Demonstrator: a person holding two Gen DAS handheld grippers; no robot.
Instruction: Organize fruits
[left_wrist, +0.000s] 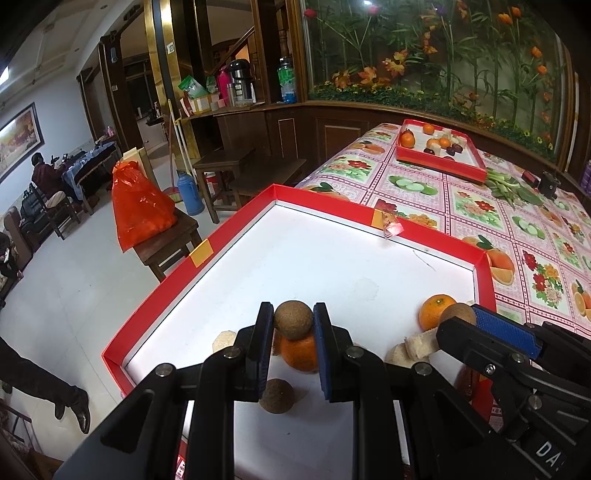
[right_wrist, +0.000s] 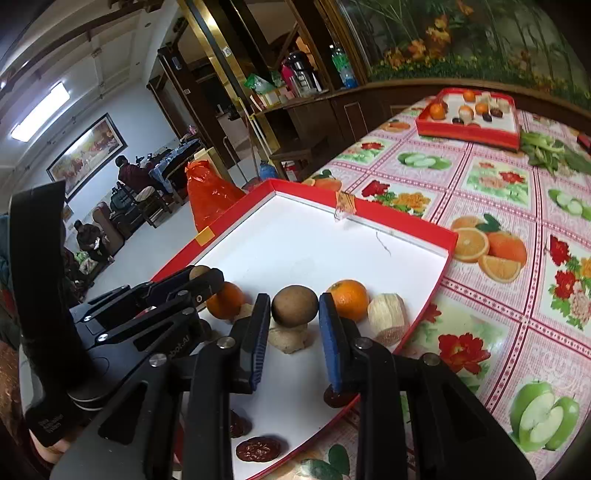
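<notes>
Two handheld grippers work over a red-rimmed white tray at the near edge of a table covered in a fruit-and-flower cloth. At left, beyond the tray's rim, the floor drops away past a wooden stool bearing an orange plastic bag. The left gripper is clamped on a brown round fruit, its blue pads pressing both sides, raised above an orange; a second brown fruit lies on the tray below. The tray's far half is bare white floor. To the right, the right gripper brackets another brown fruit, though whether its pads touch it cannot be told. An orange and a pale ridged piece sit close beside the tray's right rim. A second red tray of fruit stands well apart at the table's far end.
</notes>
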